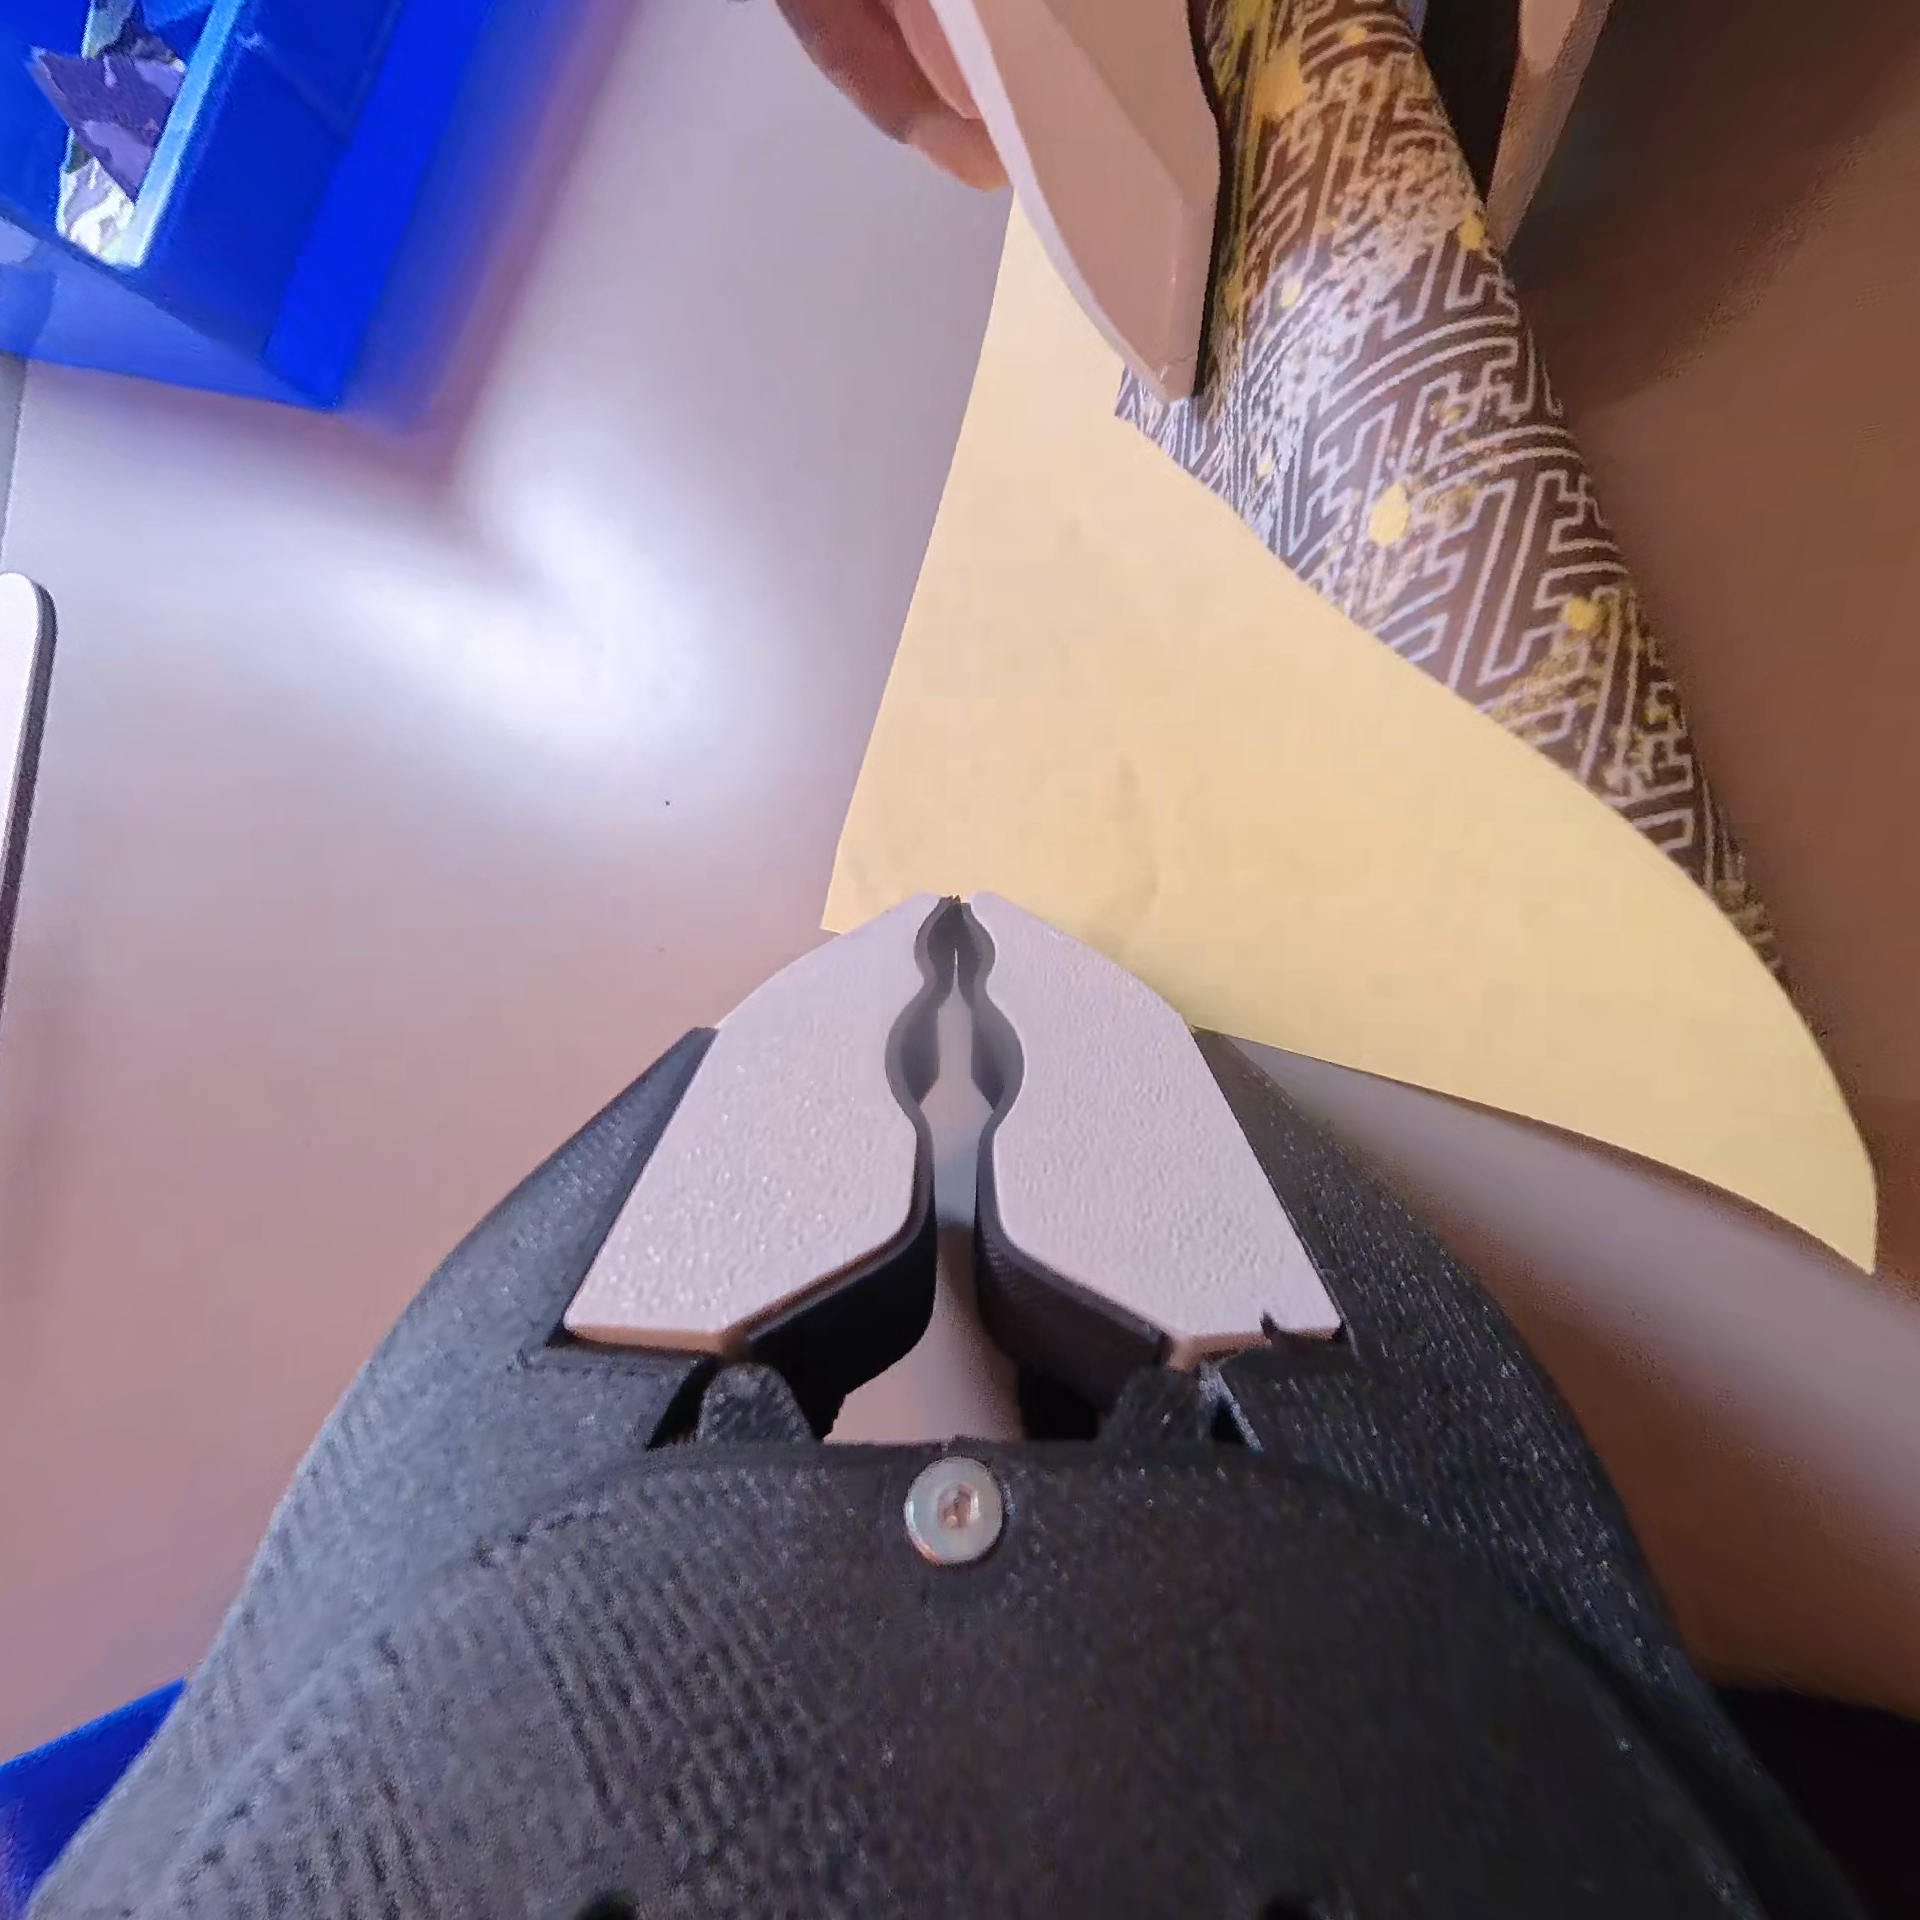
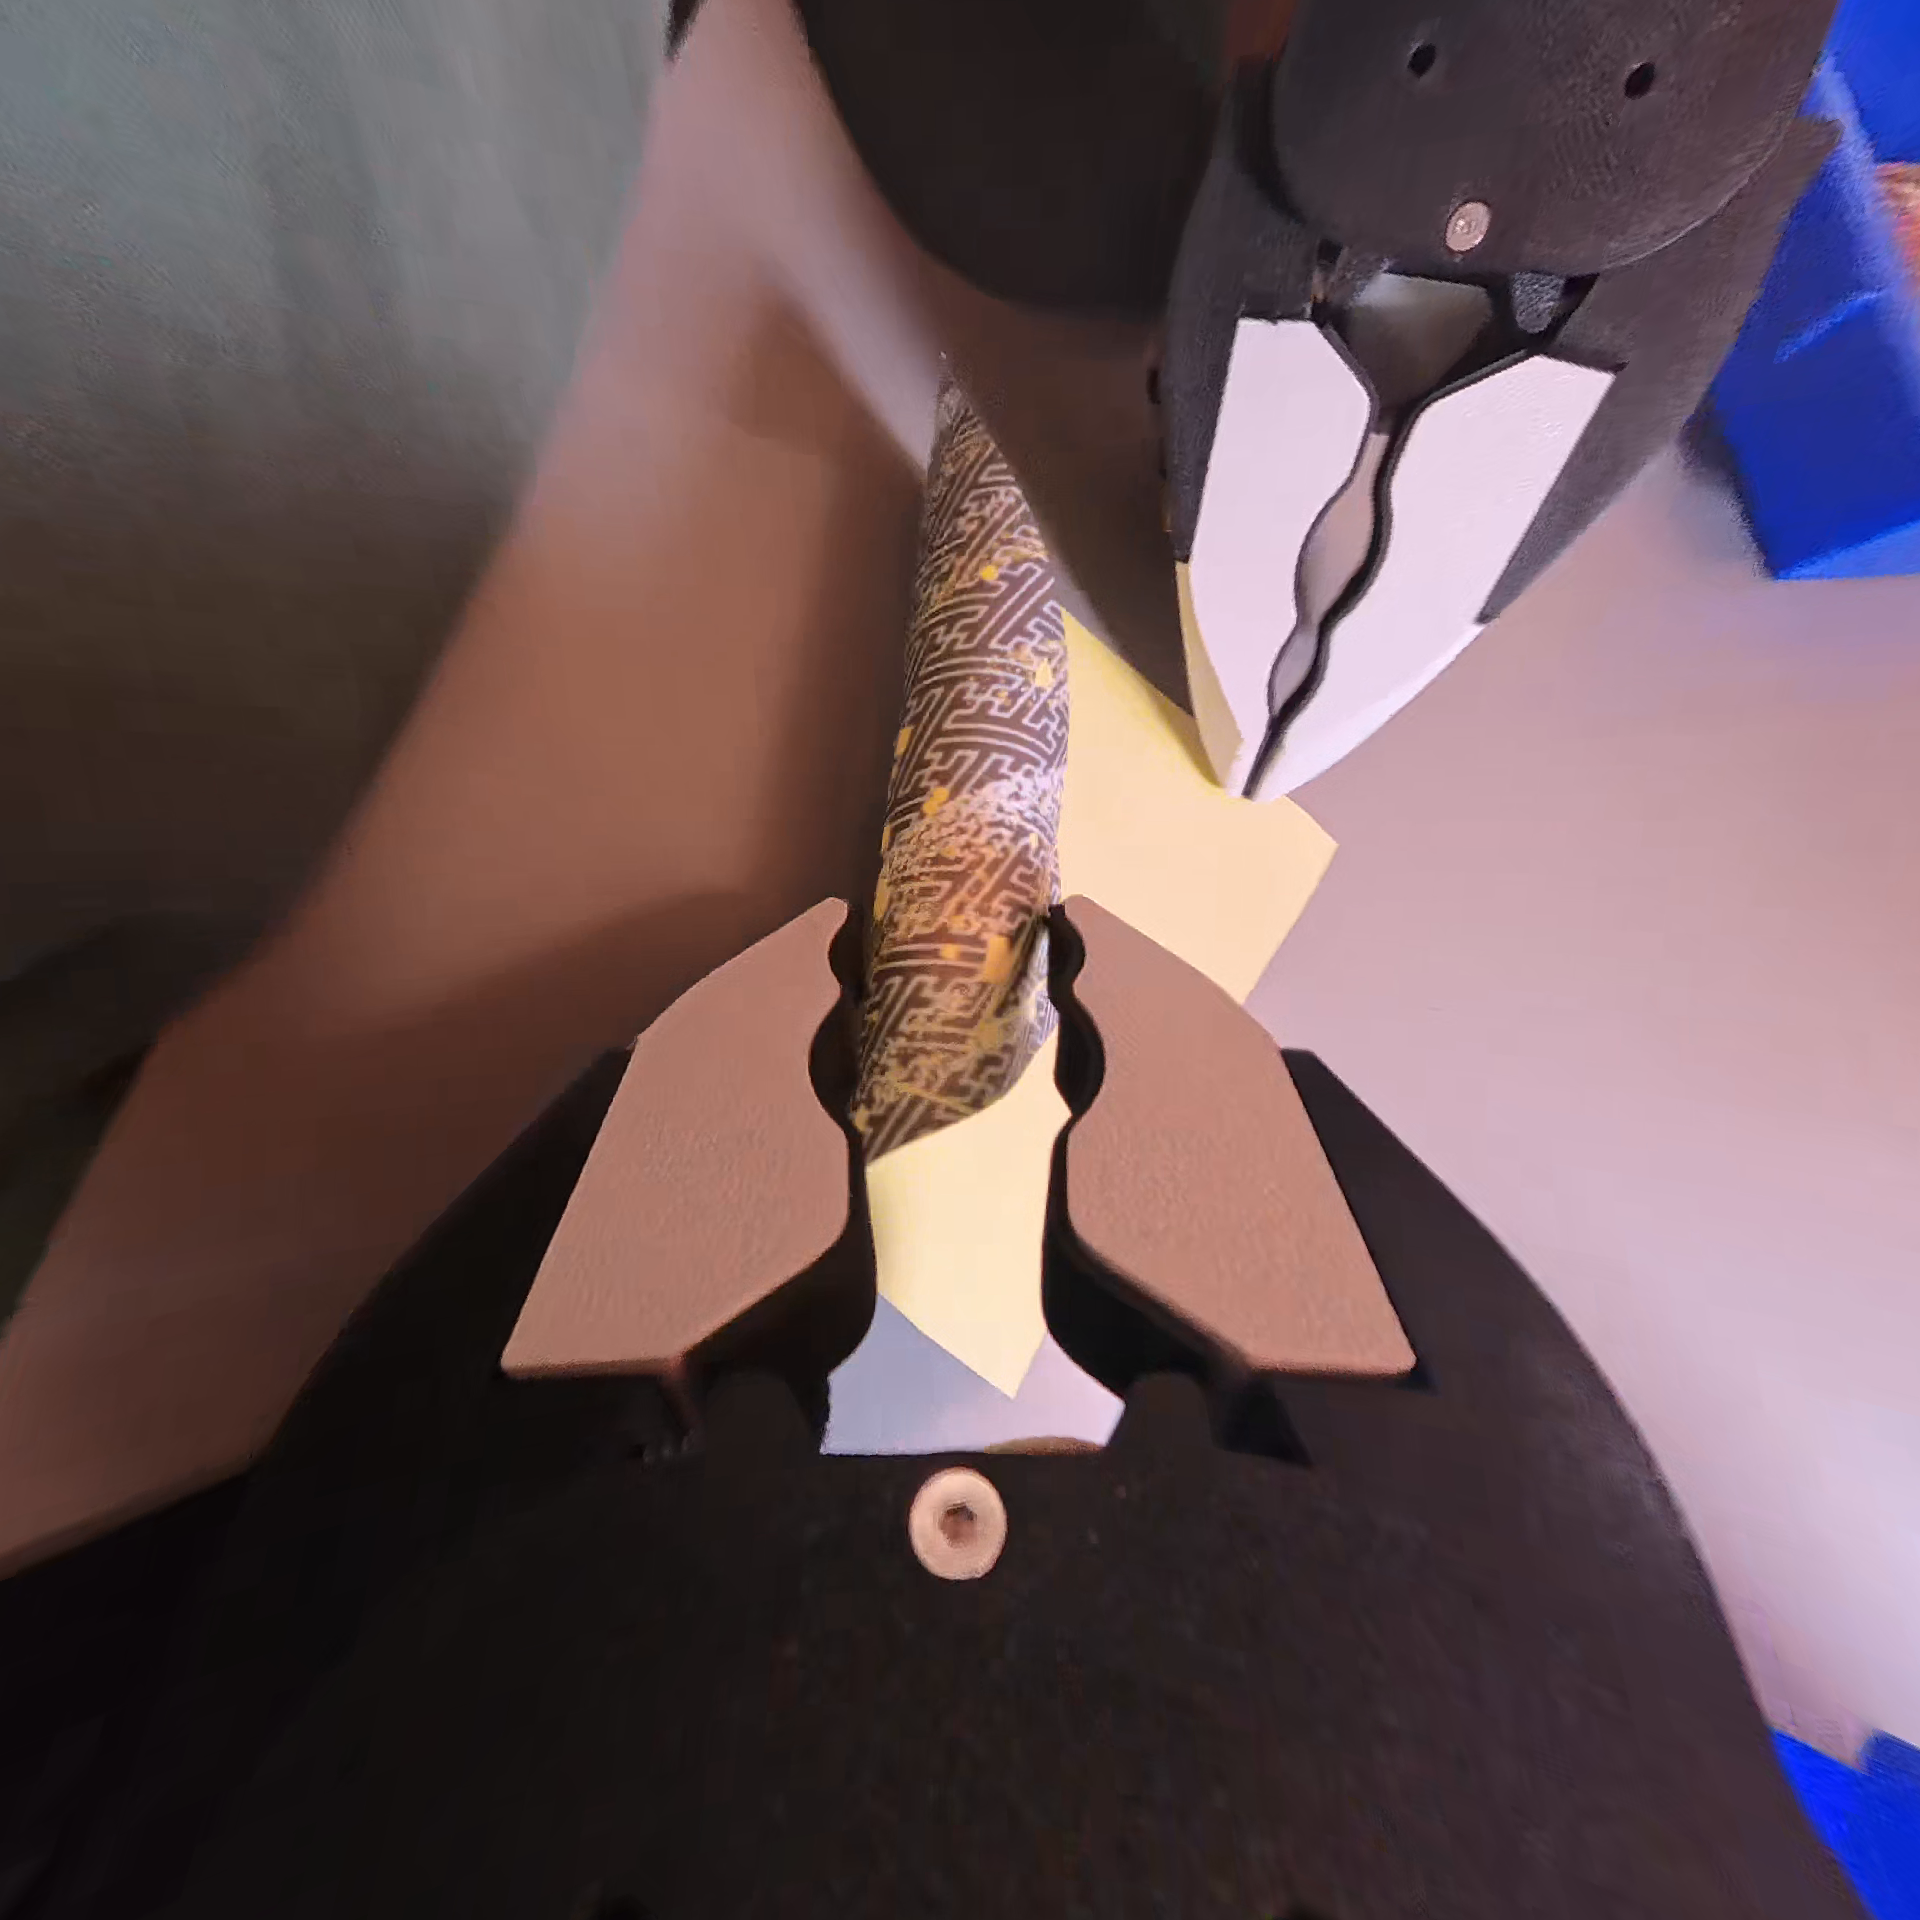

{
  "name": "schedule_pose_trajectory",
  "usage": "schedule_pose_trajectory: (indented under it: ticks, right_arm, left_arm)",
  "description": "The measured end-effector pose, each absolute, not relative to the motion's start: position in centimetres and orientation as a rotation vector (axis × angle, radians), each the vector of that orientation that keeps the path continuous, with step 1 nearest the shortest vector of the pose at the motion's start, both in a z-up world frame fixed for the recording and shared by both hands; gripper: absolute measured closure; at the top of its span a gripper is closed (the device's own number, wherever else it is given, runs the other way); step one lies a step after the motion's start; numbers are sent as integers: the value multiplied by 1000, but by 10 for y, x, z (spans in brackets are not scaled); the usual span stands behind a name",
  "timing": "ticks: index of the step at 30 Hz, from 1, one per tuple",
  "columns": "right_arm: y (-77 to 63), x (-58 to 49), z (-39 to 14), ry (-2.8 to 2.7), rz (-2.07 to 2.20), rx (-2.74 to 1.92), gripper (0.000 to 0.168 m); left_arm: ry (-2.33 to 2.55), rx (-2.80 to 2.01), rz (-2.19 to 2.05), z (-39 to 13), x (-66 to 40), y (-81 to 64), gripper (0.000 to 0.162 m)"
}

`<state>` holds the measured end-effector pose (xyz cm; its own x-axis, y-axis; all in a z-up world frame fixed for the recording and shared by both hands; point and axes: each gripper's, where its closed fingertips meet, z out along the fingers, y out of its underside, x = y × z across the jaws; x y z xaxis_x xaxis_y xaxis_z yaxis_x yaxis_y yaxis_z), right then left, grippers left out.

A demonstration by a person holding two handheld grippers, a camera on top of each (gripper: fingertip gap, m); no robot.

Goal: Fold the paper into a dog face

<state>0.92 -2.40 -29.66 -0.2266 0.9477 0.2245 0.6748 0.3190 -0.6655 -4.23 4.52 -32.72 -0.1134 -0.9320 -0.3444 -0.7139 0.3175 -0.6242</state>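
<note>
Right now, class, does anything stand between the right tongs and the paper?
Nothing visible does. The right tongs already straddle the paper, its patterned curl between the fingers.

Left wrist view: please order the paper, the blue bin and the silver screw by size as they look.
1. paper
2. blue bin, cut off by the frame and farther away, so this rank is unsure
3. silver screw

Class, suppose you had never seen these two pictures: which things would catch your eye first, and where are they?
First, the paper, brown with a gold maze pattern on one side and pale yellow on the other, curling up between the fingers of the right claw. Next, the left claw, shut, its tips at the yellow corner lying on the table. A bright blue bin sits far left in the left wrist view.
</note>
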Motion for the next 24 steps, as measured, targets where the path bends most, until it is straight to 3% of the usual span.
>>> schedule_pose_trajectory:
  ticks: [8,16,24]
  right_arm:
    - [-9,0,-298,-2009,694,-1508,140]
    - [12,-11,-310,-2031,510,-1502,121]
    - [12,-7,-323,-2030,541,-1582,126]
  left_arm:
    - [1937,-1360,-508,-327,-32,35,162]
    - [1955,-1321,-505,-327,-29,34,162]
    - [1950,-1324,-499,-327,-30,35,162]
